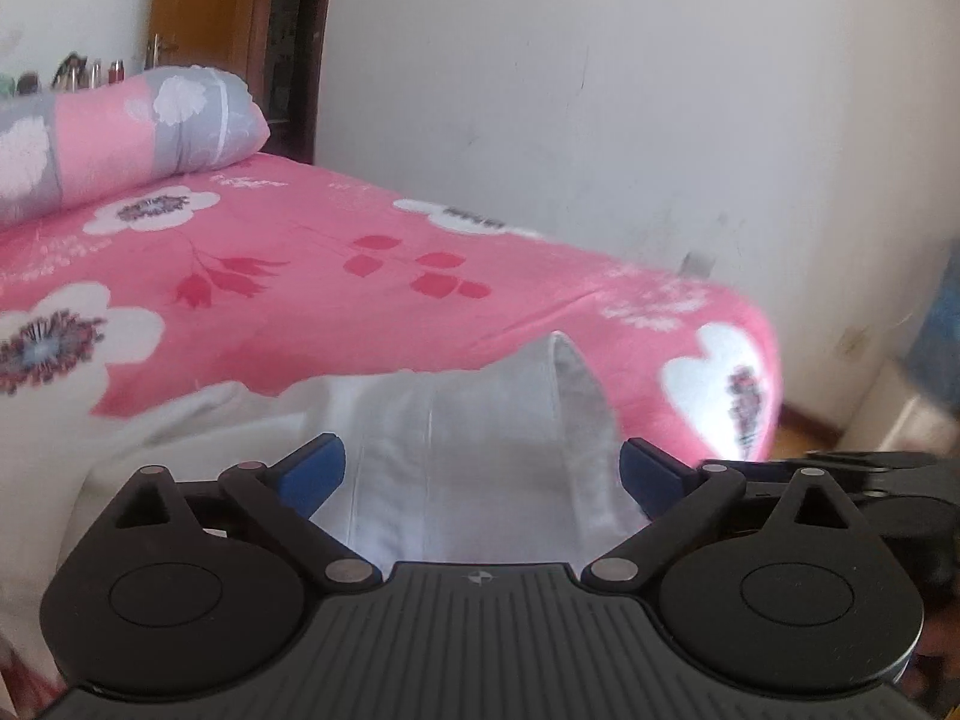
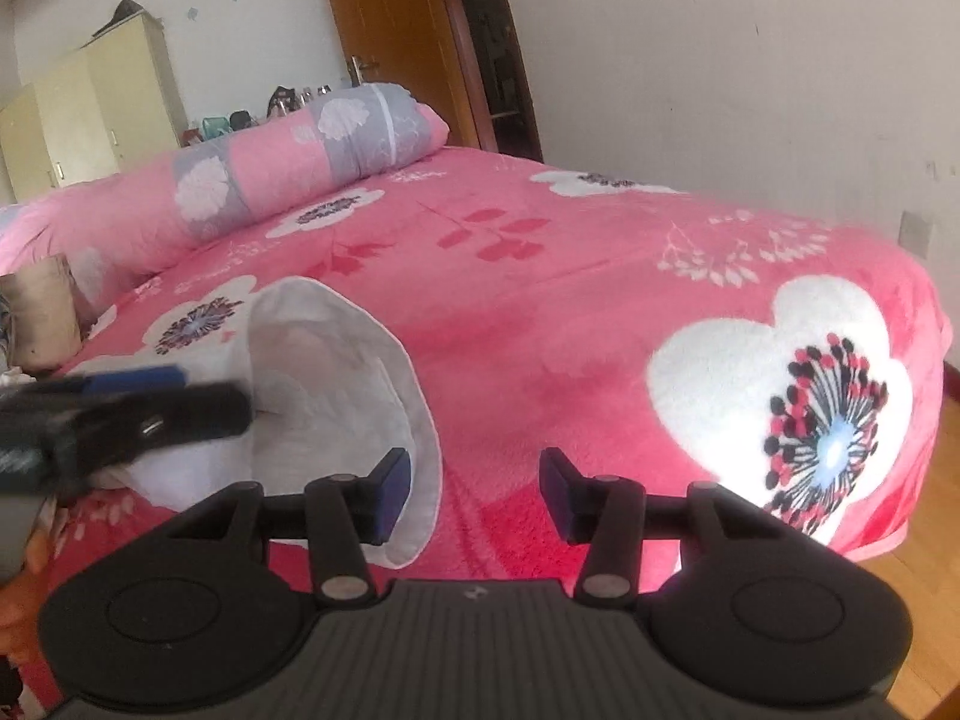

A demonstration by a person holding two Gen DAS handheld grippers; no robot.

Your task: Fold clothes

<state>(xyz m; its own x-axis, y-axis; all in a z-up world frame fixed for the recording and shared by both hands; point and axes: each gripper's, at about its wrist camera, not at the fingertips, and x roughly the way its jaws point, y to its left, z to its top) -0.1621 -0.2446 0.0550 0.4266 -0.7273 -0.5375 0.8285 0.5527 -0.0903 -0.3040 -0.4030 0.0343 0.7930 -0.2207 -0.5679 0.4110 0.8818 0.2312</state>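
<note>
A white garment (image 1: 456, 438) lies crumpled on the pink flowered bedspread (image 1: 300, 276), right in front of my left gripper (image 1: 483, 474). That gripper is open, its blue pads spread wide, with the cloth below and between them. In the right wrist view the same white garment (image 2: 336, 360) lies at the left, one part standing up in a curved fold. My right gripper (image 2: 474, 492) is open, its left pad (image 2: 393, 489) beside the garment's edge. The left gripper (image 2: 120, 414) shows blurred at the left, over the garment.
A rolled pink and grey quilt (image 2: 288, 174) lies at the bed's far side. A white wall (image 2: 750, 60) runs along the right of the bed. A wooden door (image 2: 396, 30) and a cream wardrobe (image 2: 90, 114) stand behind. Wooden floor (image 2: 924, 540) shows past the bed corner.
</note>
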